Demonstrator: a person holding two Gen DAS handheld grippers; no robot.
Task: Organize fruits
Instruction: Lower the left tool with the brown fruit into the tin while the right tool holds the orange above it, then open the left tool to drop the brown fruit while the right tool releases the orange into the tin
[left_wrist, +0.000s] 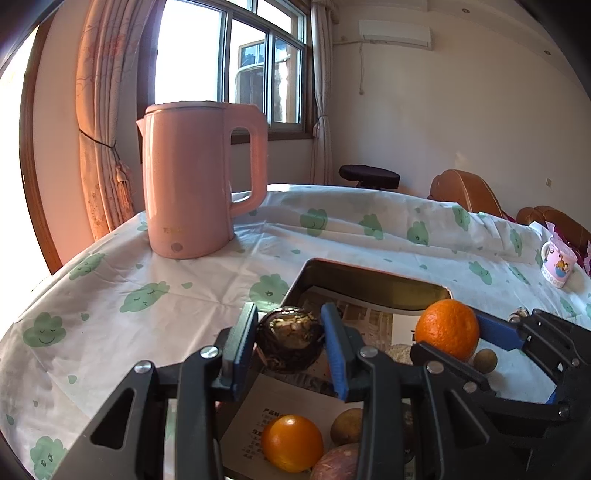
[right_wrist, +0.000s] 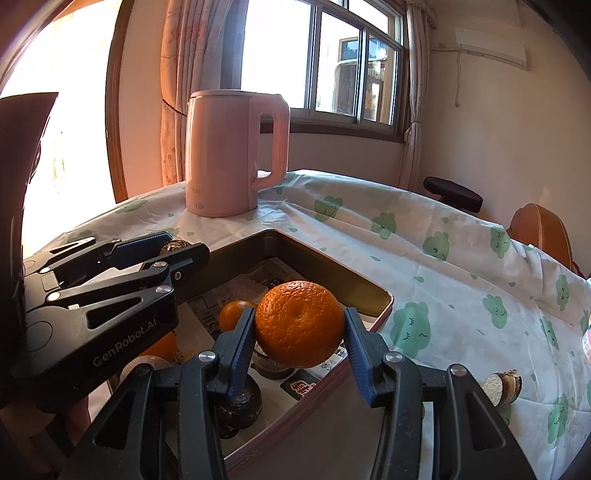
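Filling the lower middle of both frames, the tray (right_wrist: 373, 284) already holds several fruits, so sorting looks well underway. The right gripper (right_wrist: 300, 332) is clamped on an orange (right_wrist: 300, 323), the left gripper (left_wrist: 290, 341) on a dark fruit (left_wrist: 290, 341), both above the tray. Only the right view shows a cut piece (right_wrist: 502, 386) on the cloth at lower right.

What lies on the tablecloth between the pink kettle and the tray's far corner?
Nothing: bare tablecloth separates the kettle from the tray corner. Both wrist views show it, the right more clearly.
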